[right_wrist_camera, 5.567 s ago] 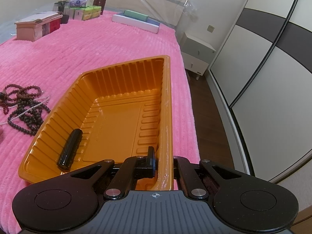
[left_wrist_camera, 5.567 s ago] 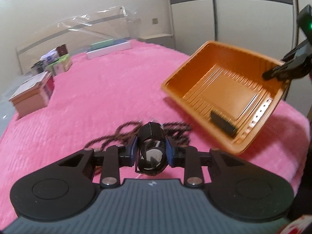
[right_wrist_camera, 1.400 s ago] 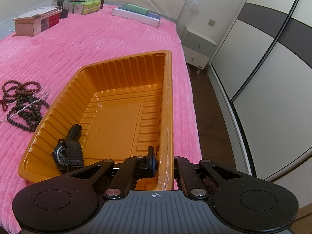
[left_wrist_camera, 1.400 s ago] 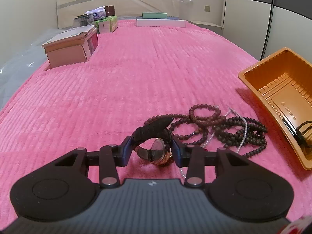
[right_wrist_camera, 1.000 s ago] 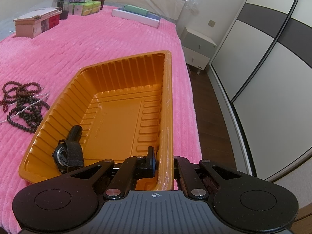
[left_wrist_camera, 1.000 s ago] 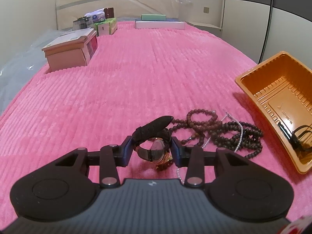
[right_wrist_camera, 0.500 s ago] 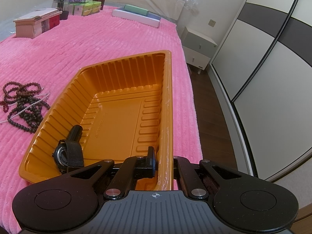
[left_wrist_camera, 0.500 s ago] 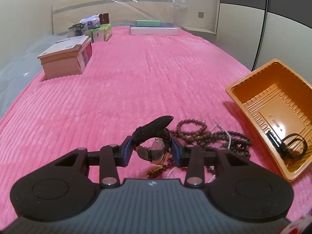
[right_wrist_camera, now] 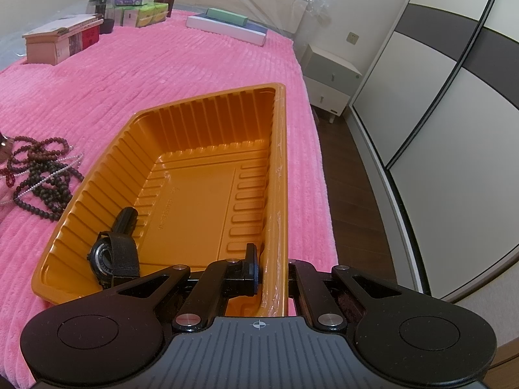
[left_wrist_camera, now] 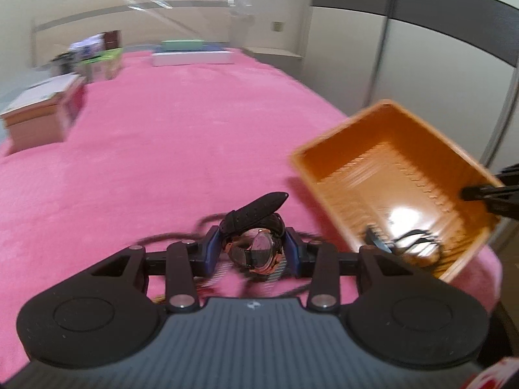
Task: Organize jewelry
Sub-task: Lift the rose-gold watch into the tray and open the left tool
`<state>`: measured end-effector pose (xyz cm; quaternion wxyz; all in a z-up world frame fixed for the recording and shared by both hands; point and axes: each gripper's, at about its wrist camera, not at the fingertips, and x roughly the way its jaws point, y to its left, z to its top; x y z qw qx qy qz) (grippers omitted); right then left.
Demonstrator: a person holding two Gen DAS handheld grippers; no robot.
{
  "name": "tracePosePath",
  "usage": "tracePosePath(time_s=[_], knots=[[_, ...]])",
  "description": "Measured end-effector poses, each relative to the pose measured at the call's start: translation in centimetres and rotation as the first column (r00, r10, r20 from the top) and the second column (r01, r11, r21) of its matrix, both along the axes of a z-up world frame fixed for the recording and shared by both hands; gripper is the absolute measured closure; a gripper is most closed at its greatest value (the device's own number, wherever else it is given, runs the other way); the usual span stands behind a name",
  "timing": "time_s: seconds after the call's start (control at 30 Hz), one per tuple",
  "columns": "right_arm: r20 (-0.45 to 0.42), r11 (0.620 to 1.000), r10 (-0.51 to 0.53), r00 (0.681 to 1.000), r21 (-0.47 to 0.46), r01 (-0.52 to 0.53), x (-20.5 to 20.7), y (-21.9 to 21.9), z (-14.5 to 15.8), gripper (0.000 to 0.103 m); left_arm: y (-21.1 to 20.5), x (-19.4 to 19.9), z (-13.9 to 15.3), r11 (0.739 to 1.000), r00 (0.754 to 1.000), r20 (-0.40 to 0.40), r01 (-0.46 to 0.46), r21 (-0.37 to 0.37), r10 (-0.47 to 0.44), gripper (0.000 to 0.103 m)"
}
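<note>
Carrying the gold watch (left_wrist_camera: 256,253), we have the left gripper (left_wrist_camera: 253,251) lifted off the bed (left_wrist_camera: 162,149), jaws closed narrow on the case, strap poking up toward frame centre. Half a second back this watch sat low over the beads; now the left view is smeared with motion and the tray (left_wrist_camera: 386,129) has swung in close at right, tilted toward us. So the pick is done and we judge the carry to the tray is on.

In the right view, the right gripper (right_wrist_camera: 272,274) has its jaws pinched on the tray's near right rim, just as it did a moment ago. The black watch (right_wrist_camera: 112,256) lies in the tray's lower-left corner, unmoved.

The beads (right_wrist_camera: 42,175) lie heaped on the bed at the left edge of that frame, just beside the tray's left wall and clear of it. That means one watch in, a second on its way, and the beads yet to be gathered.
</note>
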<state>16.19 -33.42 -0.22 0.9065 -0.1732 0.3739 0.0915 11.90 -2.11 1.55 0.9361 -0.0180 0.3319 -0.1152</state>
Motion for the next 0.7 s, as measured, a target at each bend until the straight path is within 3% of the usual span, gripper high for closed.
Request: tracePosePath(time_s=[0.33,0.7], knots=[[-0.002,1.000,0.001,1.000,0.002,-0.001,-0.2,0.0,-0.1,0.100,-8.6,1.9,0.0,0.971,0.971,0.004,0.239,0.008,-0.239,0.066],[-0.019,1.000,0.002,1.000,0.013,-0.002,0.1,-0.2,0.1,0.100,-12.7,5.3,-1.7,0.945,0.945,-0.042,0.325,0.040,-0.323,0.066]])
